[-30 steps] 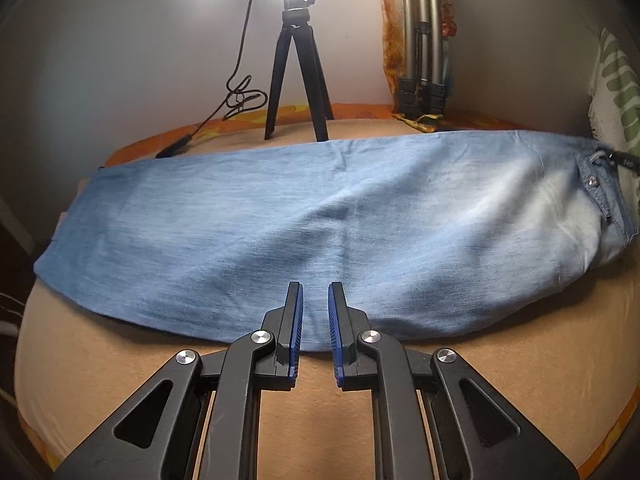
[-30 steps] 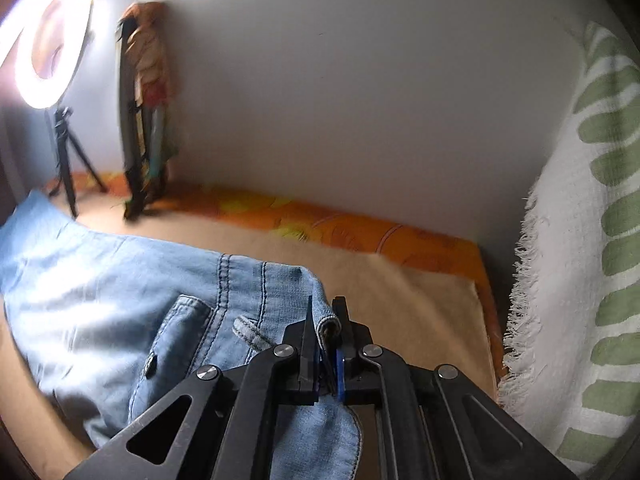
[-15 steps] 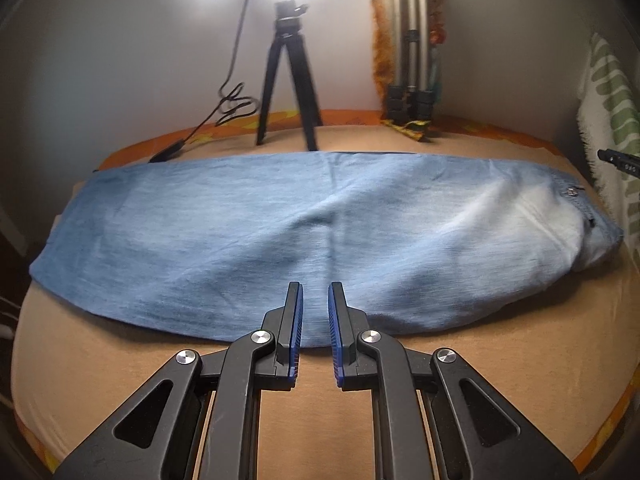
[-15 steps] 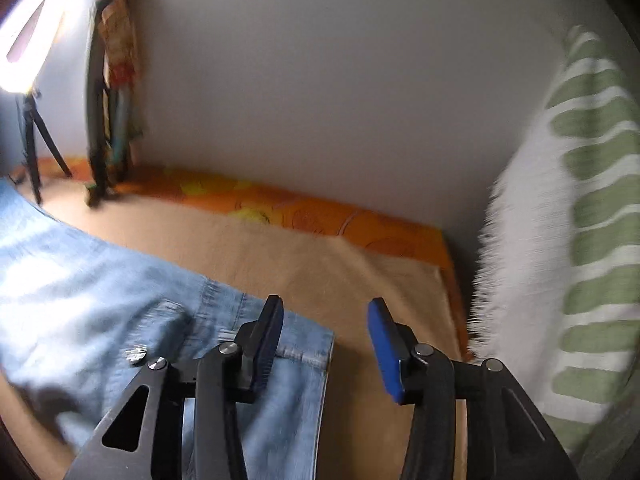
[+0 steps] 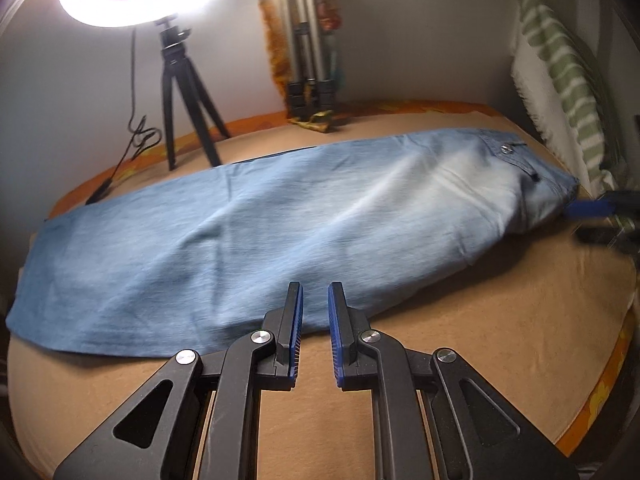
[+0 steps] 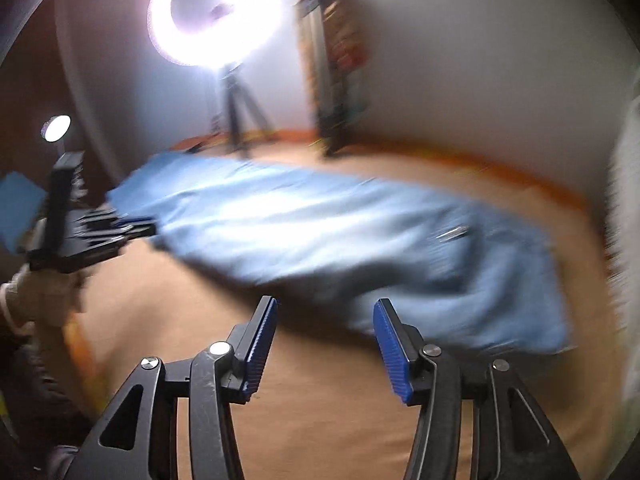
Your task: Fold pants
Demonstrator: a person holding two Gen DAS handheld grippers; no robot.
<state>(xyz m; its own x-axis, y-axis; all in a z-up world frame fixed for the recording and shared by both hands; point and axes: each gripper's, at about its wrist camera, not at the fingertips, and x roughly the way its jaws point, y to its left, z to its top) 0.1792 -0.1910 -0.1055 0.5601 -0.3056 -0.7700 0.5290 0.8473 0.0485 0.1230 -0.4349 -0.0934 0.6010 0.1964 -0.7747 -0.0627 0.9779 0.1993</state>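
Light blue denim pants [image 5: 280,236] lie flat on the tan bed cover [image 5: 460,360], folded lengthwise, waistband at the right and leg hems at the left. My left gripper [image 5: 314,300] hovers just above the near edge of the pants, its jaws a narrow gap apart and holding nothing. My right gripper [image 6: 324,320] is wide open and empty, above the tan cover just in front of the pants [image 6: 360,232]; that view is motion-blurred. The right gripper also shows at the far right of the left wrist view [image 5: 600,216], beside the waistband.
A ring light on a black tripod [image 5: 180,92] and a folded tripod [image 5: 308,52] stand against the back wall. A white and green striped blanket [image 5: 560,80] hangs at the right. A cable [image 5: 132,140] trails at the back left. The cover's orange edge [image 5: 600,396] runs along the right.
My right gripper let go of the waistband, opened wide and swung back and left. The waistband dropped flat. My left gripper stayed over the near edge, tilting slightly.
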